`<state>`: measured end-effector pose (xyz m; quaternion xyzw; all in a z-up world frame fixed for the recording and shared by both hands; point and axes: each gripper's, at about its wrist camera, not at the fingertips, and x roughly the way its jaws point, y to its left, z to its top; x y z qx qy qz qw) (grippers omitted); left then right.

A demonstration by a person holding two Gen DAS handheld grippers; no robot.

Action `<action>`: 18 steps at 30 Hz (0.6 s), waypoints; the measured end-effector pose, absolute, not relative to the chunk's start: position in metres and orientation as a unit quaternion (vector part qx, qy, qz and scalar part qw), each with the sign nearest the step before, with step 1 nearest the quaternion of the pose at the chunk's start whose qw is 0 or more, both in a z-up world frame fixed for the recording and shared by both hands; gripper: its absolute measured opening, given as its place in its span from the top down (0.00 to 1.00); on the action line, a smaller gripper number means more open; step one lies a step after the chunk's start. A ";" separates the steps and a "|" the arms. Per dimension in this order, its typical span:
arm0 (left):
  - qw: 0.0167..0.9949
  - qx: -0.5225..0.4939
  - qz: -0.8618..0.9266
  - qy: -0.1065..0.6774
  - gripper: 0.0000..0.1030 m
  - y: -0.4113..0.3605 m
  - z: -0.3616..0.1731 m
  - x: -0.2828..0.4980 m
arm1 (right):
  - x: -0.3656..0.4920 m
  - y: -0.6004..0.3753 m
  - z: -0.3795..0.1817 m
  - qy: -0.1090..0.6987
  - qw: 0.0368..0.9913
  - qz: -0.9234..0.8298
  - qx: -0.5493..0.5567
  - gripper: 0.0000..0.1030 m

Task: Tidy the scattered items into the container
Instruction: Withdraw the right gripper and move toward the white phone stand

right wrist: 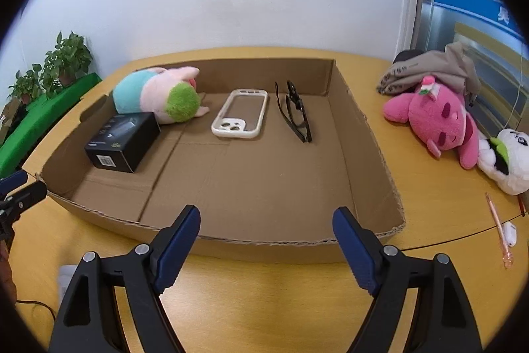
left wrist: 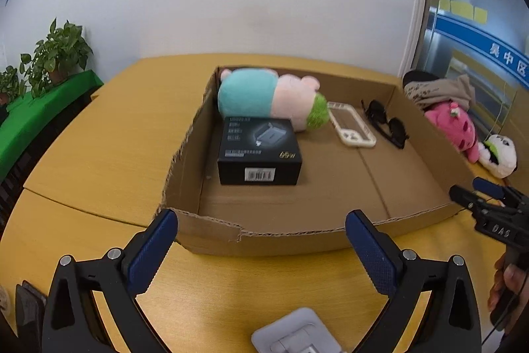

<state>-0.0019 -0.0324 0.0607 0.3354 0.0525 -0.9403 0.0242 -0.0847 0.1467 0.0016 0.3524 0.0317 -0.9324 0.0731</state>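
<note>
Nearest the left wrist camera, a pale grey plastic piece lies on the yellow table just under the left gripper, whose blue-padded jaws stand wide apart with nothing between them, in front of the near wall of the cardboard box. The right gripper likewise stands spread and empty, facing the same torn near edge of the box. Far left, potted plants sit on a green-covered surface against the white wall. Inside the box, at its left, a black carton lies flat, touching a plush toy in teal, pink and green that rests behind it toward the back wall. Right of these lies a white phone case, camera cut-outs toward the viewer, and just beside it a pair of black glasses, folded, near the box's right wall. Outside the box on the right, well apart from it, a pink plush lies on the table beneath a grey-beige cloth bundle, touching a white panda plush. Nearer the front right edge lie a pink pen and a small white object, touching or nearly so.
</note>
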 end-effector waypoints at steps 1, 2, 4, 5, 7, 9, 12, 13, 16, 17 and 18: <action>0.021 0.327 -0.943 0.053 0.00 -0.031 0.067 0.003 | -0.080 0.144 0.006 0.040 0.073 -0.935 0.346 0.20; 0.018 0.318 -0.947 0.052 0.00 -0.028 0.074 0.009 | -0.077 0.142 0.009 0.045 0.071 -0.936 0.342 0.20; 0.014 0.306 -0.951 0.050 0.00 -0.024 0.083 0.016 | -0.071 0.139 0.016 0.044 0.075 -0.937 0.338 0.20; 0.013 0.301 -0.952 0.049 0.00 -0.022 0.088 0.020 | -0.069 0.139 0.017 0.044 0.077 -0.938 0.337 0.20; 0.013 0.291 -0.956 0.045 0.00 -0.018 0.097 0.025 | -0.064 0.136 0.020 0.047 0.079 -0.938 0.335 0.20; 0.014 0.289 -0.956 0.044 0.00 -0.016 0.102 0.028 | -0.059 0.135 0.021 0.048 0.084 -0.937 0.335 0.20; 0.012 0.291 -0.955 0.054 0.00 -0.017 0.106 0.032 | -0.054 0.135 0.020 0.055 0.080 -0.939 0.330 0.20; 0.011 0.292 -0.955 0.055 0.00 -0.018 0.107 0.034 | -0.053 0.136 0.018 0.054 0.080 -0.938 0.333 0.20; 0.011 0.305 -0.951 0.046 0.00 -0.021 0.111 0.041 | -0.049 0.139 0.015 0.050 0.086 -0.935 0.340 0.20; 0.007 0.311 -0.949 0.048 0.00 -0.024 0.112 0.045 | -0.047 0.140 0.014 0.046 0.091 -0.934 0.342 0.20; 0.005 0.316 -0.947 0.048 0.00 -0.026 0.111 0.048 | -0.045 0.140 0.013 0.042 0.098 -0.933 0.344 0.20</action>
